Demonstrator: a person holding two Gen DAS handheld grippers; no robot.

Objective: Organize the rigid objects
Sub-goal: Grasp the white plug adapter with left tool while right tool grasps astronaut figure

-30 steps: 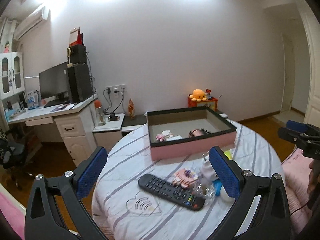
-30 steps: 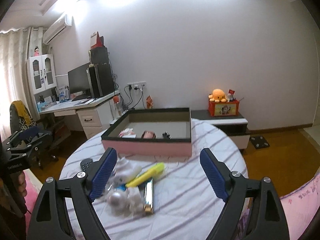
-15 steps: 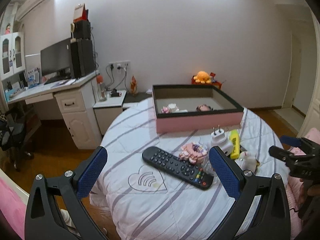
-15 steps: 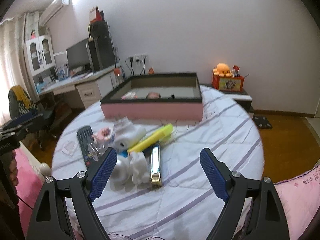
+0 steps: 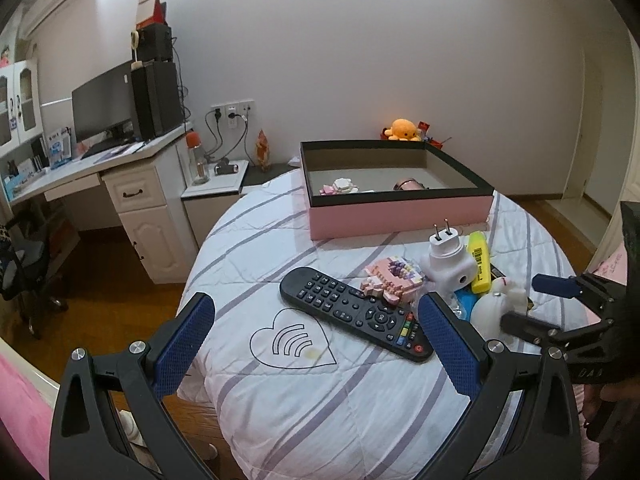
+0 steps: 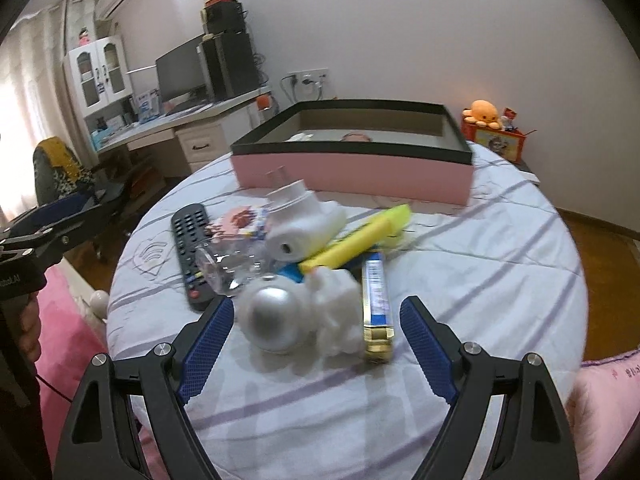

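Both tools have dropped toward the clutter on the round surface [image 5: 320, 400], and the view that took in mostly wall a second ago now fills with the heap. The right tool [image 6: 316, 332] has come down closest: its jaws are spread wide and empty, with the white astronaut figure [image 6: 296, 312] just ahead between the blue pads, untouched. I judge a first pick is being lined up. The left tool [image 5: 316, 332] is likewise spread and holds nothing; the black remote [image 5: 356, 312] lies ahead of it, nearer its right finger. Beyond the heap, well past both tools, stands the pink box [image 5: 400, 216] (a couple of small items already lie inside). The remote, white plug adapter [image 5: 448, 256] and yellow highlighter [image 6: 360, 240] remain outside. The highlighter's label and the remote's keys are too small to read.
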